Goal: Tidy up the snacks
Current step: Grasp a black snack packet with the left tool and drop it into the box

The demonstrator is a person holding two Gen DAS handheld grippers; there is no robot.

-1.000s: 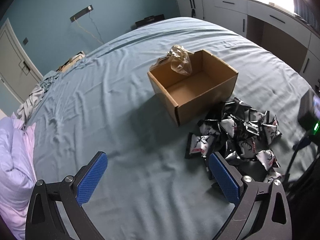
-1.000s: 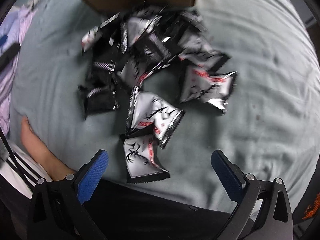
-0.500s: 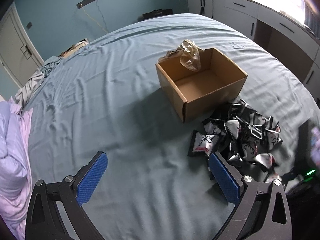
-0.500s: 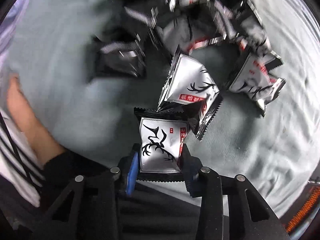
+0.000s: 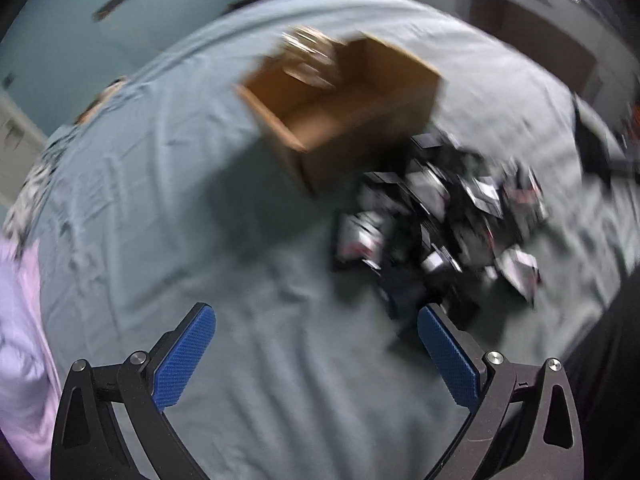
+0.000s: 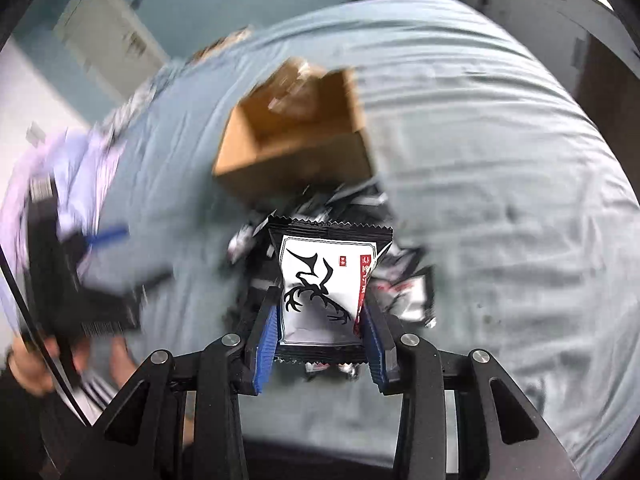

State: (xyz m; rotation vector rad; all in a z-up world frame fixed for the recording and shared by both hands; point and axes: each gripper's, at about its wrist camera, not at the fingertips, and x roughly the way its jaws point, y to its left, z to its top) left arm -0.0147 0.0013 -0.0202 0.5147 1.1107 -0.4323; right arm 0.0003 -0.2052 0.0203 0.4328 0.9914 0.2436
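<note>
On the bed: cardboard box near the middle, crumpled bag at its far rim. Pile of snack packets just before the box, to its right in the left wrist view. One packet above the pile, between the right gripper pads.

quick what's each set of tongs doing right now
Left tongs: open, empty.
Right tongs: closed on a snack packet.

Blurred view, left gripper fingers spread wide over blue sheet, cardboard box beside snack packet pile
</note>
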